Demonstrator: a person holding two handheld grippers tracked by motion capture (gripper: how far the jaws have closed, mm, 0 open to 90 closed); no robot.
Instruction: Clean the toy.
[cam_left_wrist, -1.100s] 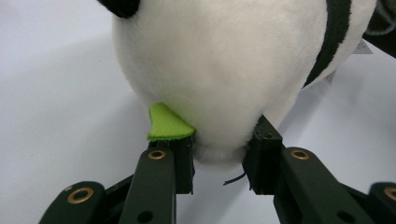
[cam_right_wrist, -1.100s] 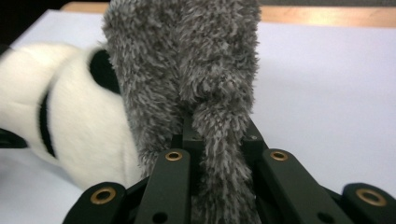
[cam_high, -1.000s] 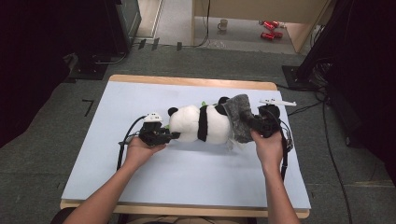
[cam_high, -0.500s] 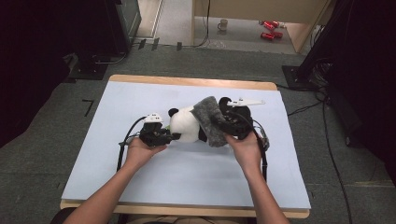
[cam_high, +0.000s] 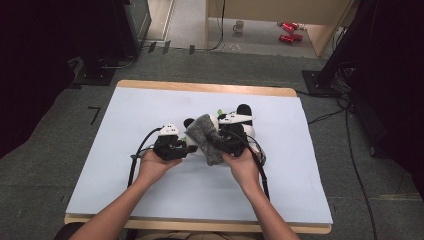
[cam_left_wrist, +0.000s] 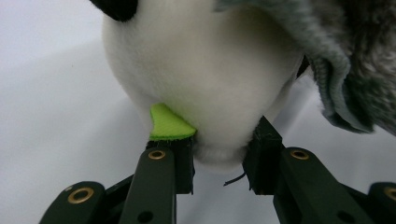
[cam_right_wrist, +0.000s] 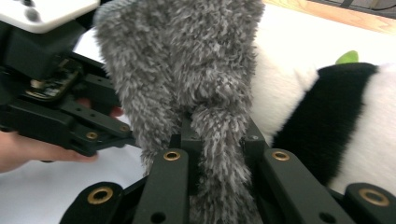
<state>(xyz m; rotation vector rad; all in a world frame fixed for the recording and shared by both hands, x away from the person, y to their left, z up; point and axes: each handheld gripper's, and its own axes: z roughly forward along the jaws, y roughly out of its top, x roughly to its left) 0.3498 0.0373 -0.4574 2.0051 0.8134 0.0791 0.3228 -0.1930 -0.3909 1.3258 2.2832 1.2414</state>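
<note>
A black-and-white panda plush (cam_high: 248, 129) lies at the middle of the pale table (cam_high: 150, 105). My left gripper (cam_high: 189, 148) is shut on its white end, and in the left gripper view both pads squeeze the plush (cam_left_wrist: 205, 70) beside a small green felt piece (cam_left_wrist: 168, 123). My right gripper (cam_high: 216, 144) is shut on a fuzzy grey cloth (cam_high: 206, 137), which drapes over the left part of the panda. In the right gripper view the grey cloth (cam_right_wrist: 187, 60) is bunched between the jaws of my right gripper (cam_right_wrist: 217, 140), with the panda's black band (cam_right_wrist: 327, 121) behind it.
Cables trail from both grippers across the table toward me. The table's wooden far edge (cam_high: 210, 88) borders a grey floor with a mug (cam_high: 239, 25) and red cans (cam_high: 286, 31). Dark equipment stands to the left and right.
My right gripper has carried the grey cloth leftward, from the panda's right end to over its left part, close to the left gripper. The left hand has stayed put.
</note>
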